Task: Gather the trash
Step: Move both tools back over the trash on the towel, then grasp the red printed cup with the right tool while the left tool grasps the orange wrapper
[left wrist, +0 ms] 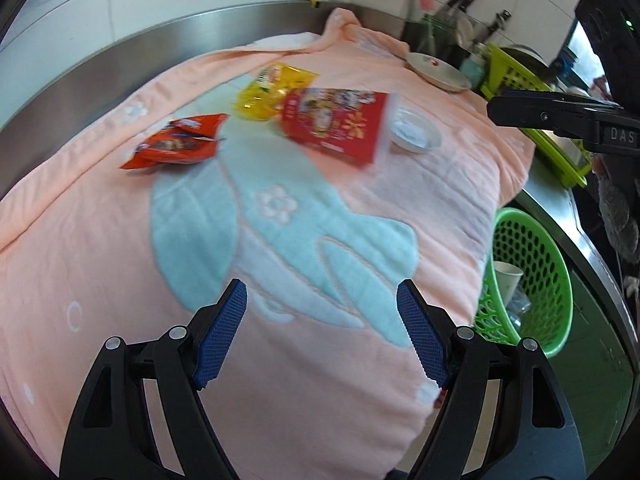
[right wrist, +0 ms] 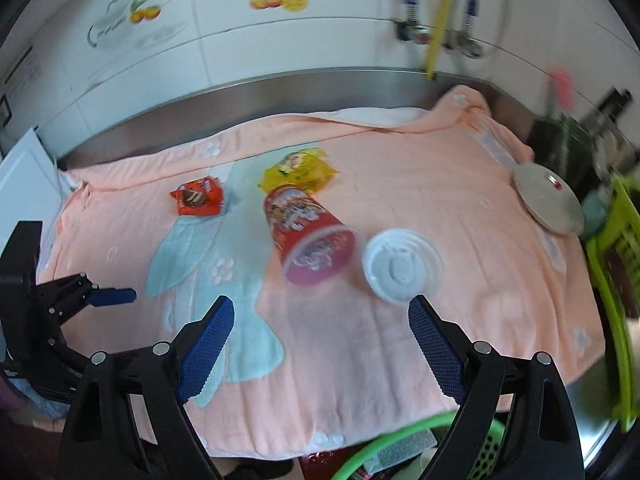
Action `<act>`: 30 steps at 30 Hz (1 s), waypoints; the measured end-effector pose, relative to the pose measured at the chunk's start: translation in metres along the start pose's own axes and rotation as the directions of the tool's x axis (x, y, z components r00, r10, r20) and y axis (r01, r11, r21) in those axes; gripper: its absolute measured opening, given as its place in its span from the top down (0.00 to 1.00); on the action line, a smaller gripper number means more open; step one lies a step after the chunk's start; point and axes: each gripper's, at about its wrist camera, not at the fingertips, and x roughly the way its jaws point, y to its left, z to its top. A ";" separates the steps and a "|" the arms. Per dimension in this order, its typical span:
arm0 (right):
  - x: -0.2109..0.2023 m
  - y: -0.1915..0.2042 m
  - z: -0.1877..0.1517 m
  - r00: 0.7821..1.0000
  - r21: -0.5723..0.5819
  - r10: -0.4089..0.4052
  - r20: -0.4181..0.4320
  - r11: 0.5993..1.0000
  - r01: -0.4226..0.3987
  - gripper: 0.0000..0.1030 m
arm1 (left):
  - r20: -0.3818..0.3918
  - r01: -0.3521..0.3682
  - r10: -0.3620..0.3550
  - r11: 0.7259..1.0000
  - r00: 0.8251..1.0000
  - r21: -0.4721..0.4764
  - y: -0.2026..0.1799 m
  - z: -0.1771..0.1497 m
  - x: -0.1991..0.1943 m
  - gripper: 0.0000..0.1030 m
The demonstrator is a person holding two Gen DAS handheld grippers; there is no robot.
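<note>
Green basket holding a paper cup shows only left-side; both grippers' fingers gape empty.

Bare towel lies between right claw and red cup

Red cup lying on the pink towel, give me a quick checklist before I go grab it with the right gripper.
1. Right gripper open and empty: ok.
2. Red printed paper cup reachable, on its side, mouth toward the gripper: ok.
3. Round white plastic lid apart from the cup: cannot tell, they lie very close.
4. Yellow crinkled snack wrapper free of the cup: not ok, the cup's base appears to overlap it.
5. Left gripper open and out of the way: ok.
6. Green perforated plastic basket ready for trash: ok, already holds a white paper cup.
</note>
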 end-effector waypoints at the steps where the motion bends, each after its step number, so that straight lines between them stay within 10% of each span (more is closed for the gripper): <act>1: 0.008 0.006 0.010 1.000 -0.035 -0.005 -0.012 0.999 0.004 0.14 | 0.006 -0.010 0.010 1.000 1.000 -0.009 0.007 0.001 -0.003 0.26; 14: 0.121 0.051 0.076 0.965 -0.309 -0.089 -0.245 0.951 0.009 0.14 | 0.029 -0.080 0.085 0.986 0.996 -0.145 0.077 -0.006 -0.025 0.26; 30: 0.198 0.051 0.073 0.894 -0.323 -0.234 -0.383 0.940 0.107 0.26 | 0.034 -0.108 0.123 0.951 0.992 -0.289 0.137 0.018 -0.026 0.26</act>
